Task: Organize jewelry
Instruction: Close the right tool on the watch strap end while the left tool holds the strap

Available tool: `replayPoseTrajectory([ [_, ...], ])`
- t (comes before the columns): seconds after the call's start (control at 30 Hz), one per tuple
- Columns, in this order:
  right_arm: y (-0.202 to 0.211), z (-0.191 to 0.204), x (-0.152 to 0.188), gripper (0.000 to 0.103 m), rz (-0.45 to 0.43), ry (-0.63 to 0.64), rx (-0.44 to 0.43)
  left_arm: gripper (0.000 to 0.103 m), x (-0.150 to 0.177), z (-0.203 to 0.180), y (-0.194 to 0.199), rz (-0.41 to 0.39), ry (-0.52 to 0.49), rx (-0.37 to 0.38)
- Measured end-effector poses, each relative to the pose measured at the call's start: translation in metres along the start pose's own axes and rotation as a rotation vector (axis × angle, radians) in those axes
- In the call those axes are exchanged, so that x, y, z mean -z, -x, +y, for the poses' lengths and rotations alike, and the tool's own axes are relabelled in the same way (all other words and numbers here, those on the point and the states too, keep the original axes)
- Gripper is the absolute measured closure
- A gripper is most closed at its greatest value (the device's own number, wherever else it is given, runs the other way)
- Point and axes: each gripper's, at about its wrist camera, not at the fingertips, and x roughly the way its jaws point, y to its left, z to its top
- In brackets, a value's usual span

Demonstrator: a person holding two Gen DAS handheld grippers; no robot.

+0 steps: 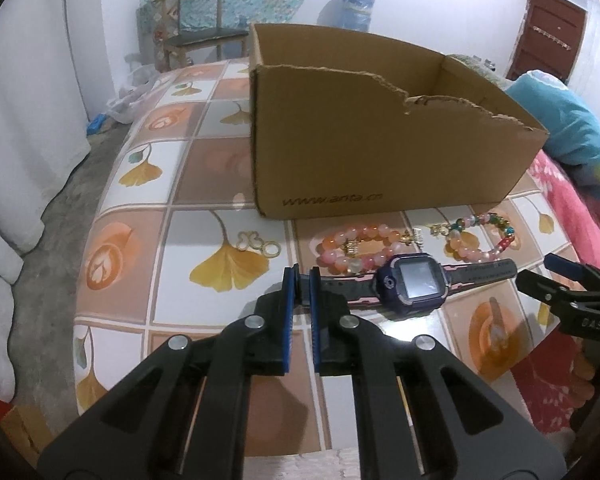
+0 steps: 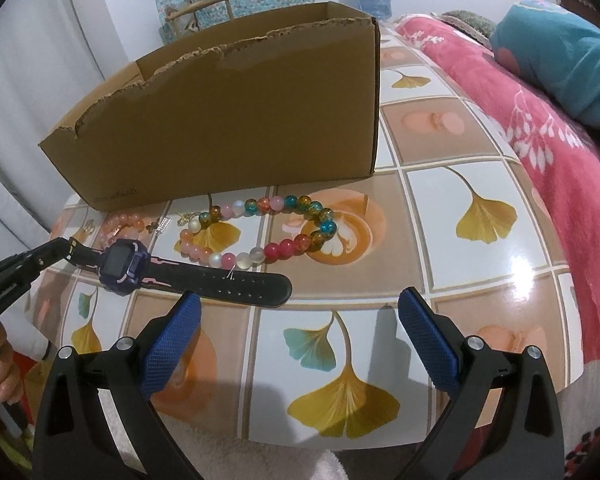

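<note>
The left gripper (image 1: 303,280) had its ribbed blue pads pressed together on the black strap end of a smartwatch (image 1: 414,282), a glossy purple square case with a grey screen and a pink-trimmed rubber band. The watch lay flat on the table (image 1: 204,184), just in front of the cardboard box (image 1: 364,152), which serves as landmark here. The table's slick covering was printed with squares of yellow ginkgo leaves and orange medallions.

Between watch and box lay a bracelet of smooth, frosted pink and orange round beads (image 1: 356,248) with small gold charms. To its right sat a second bracelet (image 1: 480,236), mixing pale pink beads with crackled teal, amber and red ones. Left of the box's near corner rested a pale, looped metal ornament (image 1: 258,244).

The box itself was plain brown corrugated card, open-topped, its near wall ragged where the rim had been torn, with faint printed lettering low on that wall.

The right wrist view showed what the left could not: the right gripper (image 2: 300,312) spread wide over bare tabletop, nothing between its mesh-textured blue pads, and the multicoloured bracelet (image 2: 260,232) as a full loop in front of the box (image 2: 228,120). It also showed the watch strap's row of punched holes (image 2: 236,286). Only the left view showed the ornament and the wooden chair (image 1: 196,24) beyond the box.
</note>
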Motion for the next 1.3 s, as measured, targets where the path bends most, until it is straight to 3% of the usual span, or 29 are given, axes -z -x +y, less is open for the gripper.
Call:
replayPoseTrajectory([
  [0.5,-0.005,0.002,-0.001,0.007,0.010,0.002,0.004,0.096,-0.001,0.002,-0.020,0.047,0.022,-0.026],
  [0.7,0.004,-0.001,0.004,0.007,-0.010,0.016,0.022,0.099,0.003,-0.003,-0.020,0.027,-0.038,-0.063],
  [0.8,0.006,-0.005,0.002,0.015,-0.015,0.005,0.014,0.099,0.004,0.000,-0.019,0.028,-0.028,-0.049],
  [1.07,-0.010,0.003,-0.012,0.058,0.014,0.052,-0.023,0.099,0.010,-0.002,-0.012,0.031,-0.038,-0.037],
  [1.3,-0.010,0.018,-0.012,0.077,0.019,0.141,0.023,0.099,0.016,-0.004,-0.007,0.035,-0.041,-0.028],
])
